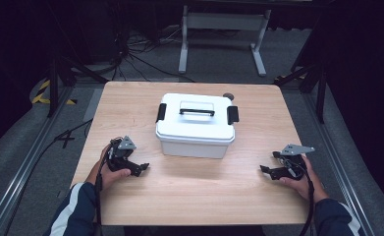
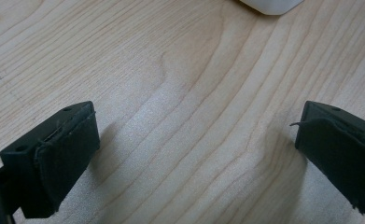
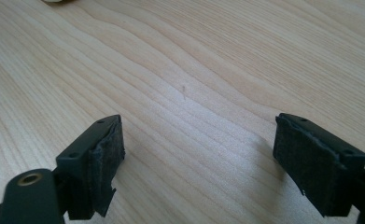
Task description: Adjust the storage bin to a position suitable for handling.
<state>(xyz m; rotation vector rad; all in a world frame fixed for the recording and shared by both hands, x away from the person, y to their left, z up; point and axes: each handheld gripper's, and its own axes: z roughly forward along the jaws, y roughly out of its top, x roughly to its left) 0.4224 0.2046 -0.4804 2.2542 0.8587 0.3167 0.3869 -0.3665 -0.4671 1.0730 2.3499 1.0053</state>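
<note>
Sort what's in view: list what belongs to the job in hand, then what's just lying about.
Job in hand:
white lidded box
left gripper, open
right gripper, open

Lying about:
small dark round thing behind the box
metal stand on the floor
cables on the floor

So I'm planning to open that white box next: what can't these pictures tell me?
- Box contents: high view, shut lid covers them.
- Small dark thing behind the box: high view, half hidden, too small to name.
- Box in the left gripper view: cut off by the top edge.
</note>
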